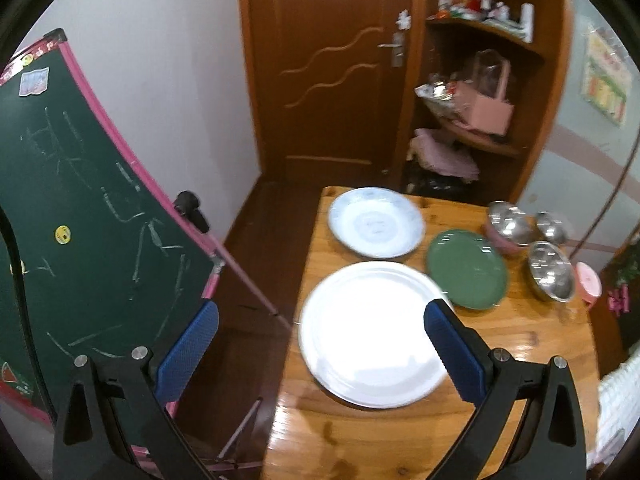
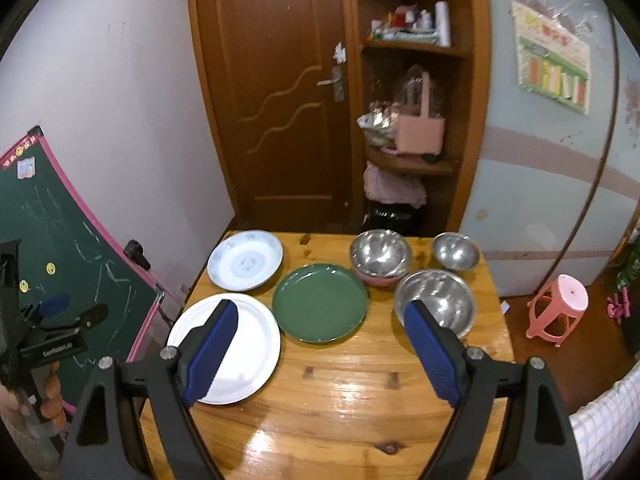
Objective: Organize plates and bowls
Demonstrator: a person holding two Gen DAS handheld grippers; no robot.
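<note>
Scene: Three plates and four bowls sit spread over a wooden desk (image 2: pixel 340 384), none stacked except one bowl nested in a pink one.
Left claw (image 1: pixel 320 354): wide open, empty, raised over the desk's left edge above the white plate (image 1: pixel 370 334).
Right claw (image 2: pixel 320 354): wide open, empty, hovering above the desk's near side.
Plates: the white plate (image 2: pixel 248 344) lies front left; the blue-patterned plate (image 2: pixel 245 260) behind it; the green plate (image 2: pixel 320 300) at centre, near both.
Bowls: a large steel bowl (image 2: pixel 436 300) sits right of the green plate; a small steel bowl (image 2: pixel 455 250) at back right; another steel bowl (image 2: pixel 380 251) rests inside a pink bowl (image 2: pixel 378 279).
Look: glossy glazed plates with thin, low rims; polished metal bowls.
Risk: the white plate lies close to the desk's left edge, so a sideways nudge could send it off. Slick rims may slip from the pads, and a plate set down off-centre could chip or slide.
</note>
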